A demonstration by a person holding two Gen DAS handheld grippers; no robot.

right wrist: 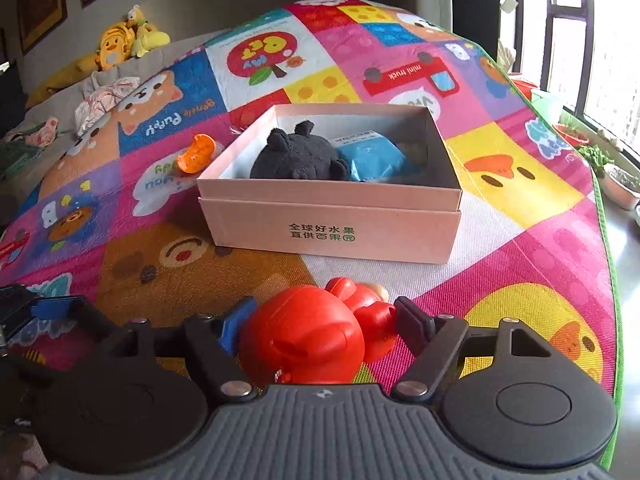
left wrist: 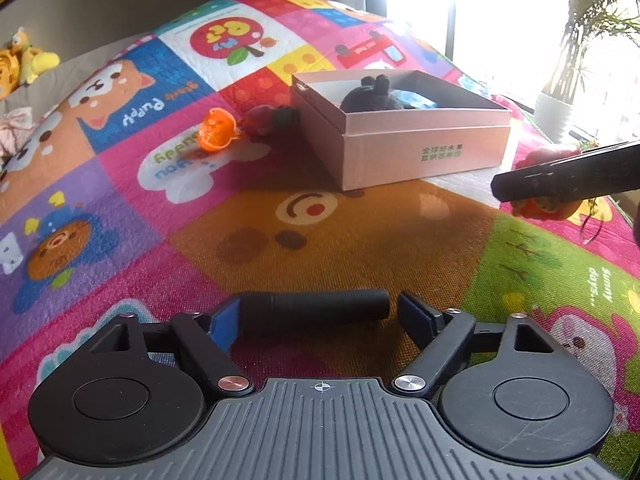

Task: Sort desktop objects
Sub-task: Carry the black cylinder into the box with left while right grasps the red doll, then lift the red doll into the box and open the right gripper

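Right gripper [right wrist: 322, 320] straddling red toy [right wrist: 304, 344], likely bound for box [right wrist: 332, 236]; grasp uncertain. Left gripper [left wrist: 318, 316] spread around black cylinder [left wrist: 320, 306], unclamped.

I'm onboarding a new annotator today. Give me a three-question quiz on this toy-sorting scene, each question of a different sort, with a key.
1. True or false: the pink box already holds a dark plush toy and a blue packet.
2. Multiple choice: what lies between the fingers of the right gripper? A) a red plastic toy B) an orange toy C) a black cylinder
3. Fill in: a black cylinder lies crosswise between the fingers of the ___ gripper.

Key
1. True.
2. A, the red plastic toy; whether the pads press it is unclear.
3. Left.
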